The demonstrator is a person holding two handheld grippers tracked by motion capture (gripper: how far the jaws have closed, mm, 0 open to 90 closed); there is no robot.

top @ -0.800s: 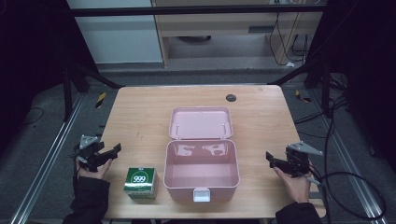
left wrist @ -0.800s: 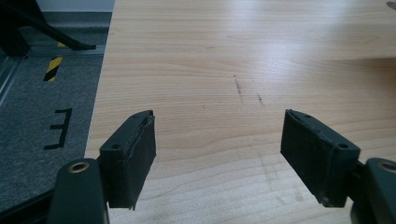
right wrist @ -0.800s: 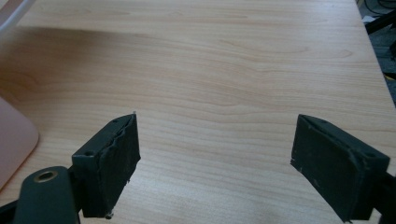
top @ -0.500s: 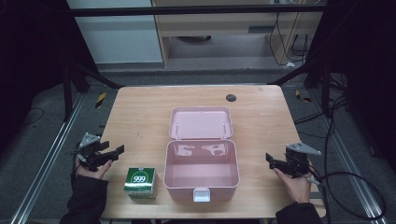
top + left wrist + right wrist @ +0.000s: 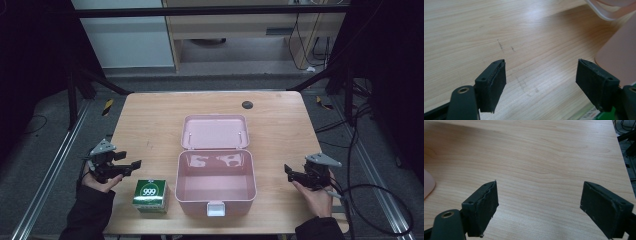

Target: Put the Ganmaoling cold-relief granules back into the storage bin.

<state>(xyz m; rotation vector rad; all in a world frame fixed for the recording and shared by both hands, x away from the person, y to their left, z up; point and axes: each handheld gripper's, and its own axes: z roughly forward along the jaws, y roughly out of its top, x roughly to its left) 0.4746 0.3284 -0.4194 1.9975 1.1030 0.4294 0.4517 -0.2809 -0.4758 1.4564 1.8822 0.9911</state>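
An open pink box (image 5: pixel 215 186) stands at the middle of the wooden table (image 5: pixel 150 120), its lid (image 5: pixel 215 131) laid back and its inside bare. A small green carton marked 999 (image 5: pixel 151 195) sits just left of the box. My left gripper (image 5: pixel 134 164) hovers left of the carton, pointing right, open with nothing between its jaws. In the left gripper view the left gripper (image 5: pixel 540 75) frames bare wood, with the pink box (image 5: pixel 619 50) at the right. My right gripper (image 5: pixel 288 170) is right of the box, pointing left. In its own view the right gripper (image 5: pixel 539 197) is open and holds nothing.
A small black round disc (image 5: pixel 247 104) lies near the table's far edge. Bare wood spreads behind the box and on both sides. Dark frame posts and cables (image 5: pixel 370 200) surround the table on the floor.
The left gripper has levelled out a little and edged right toward the carton. The right gripper has kept still.
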